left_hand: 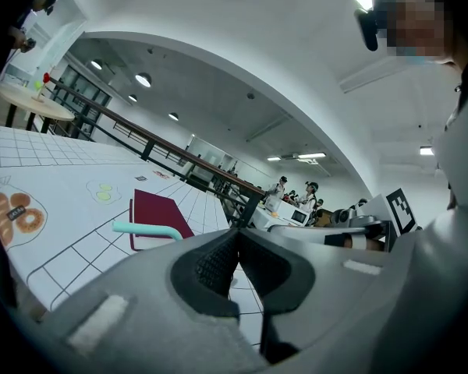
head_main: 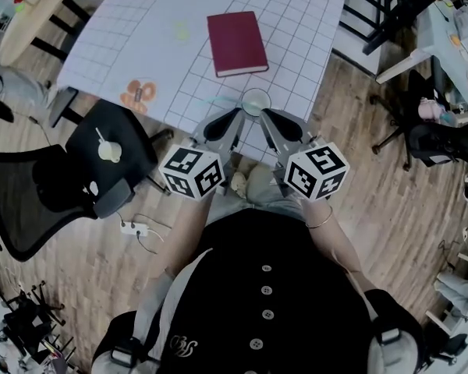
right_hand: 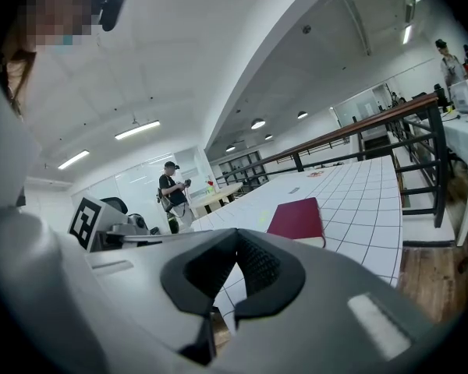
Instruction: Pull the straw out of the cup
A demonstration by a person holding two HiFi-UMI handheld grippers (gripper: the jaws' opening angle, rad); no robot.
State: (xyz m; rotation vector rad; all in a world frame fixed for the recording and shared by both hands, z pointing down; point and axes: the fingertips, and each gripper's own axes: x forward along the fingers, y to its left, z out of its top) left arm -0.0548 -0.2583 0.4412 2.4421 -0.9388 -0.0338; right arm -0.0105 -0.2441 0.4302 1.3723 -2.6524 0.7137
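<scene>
The straw (head_main: 223,100) is pale teal and stands in the clear cup (head_main: 256,101). Its bent top reaches out to your left, and in the left gripper view the straw (left_hand: 147,229) shows as a level teal bar just above the tool's body, in front of the book. The cup sits close to the near edge of the table (head_main: 140,37), which is covered with a white grid pattern. Your left tool (head_main: 238,115) has its tip just left of the cup and your right tool (head_main: 267,115) just right of it; you cannot tell from the head view whether either touches the glass. Your left tool (left_hand: 235,236) is clenched, its ribbed pads pressed together with nothing between them. Your right tool (right_hand: 235,236) is clenched the same way and empty. A closed dark red book (head_main: 236,43) lies flat on the table beyond the cup
</scene>
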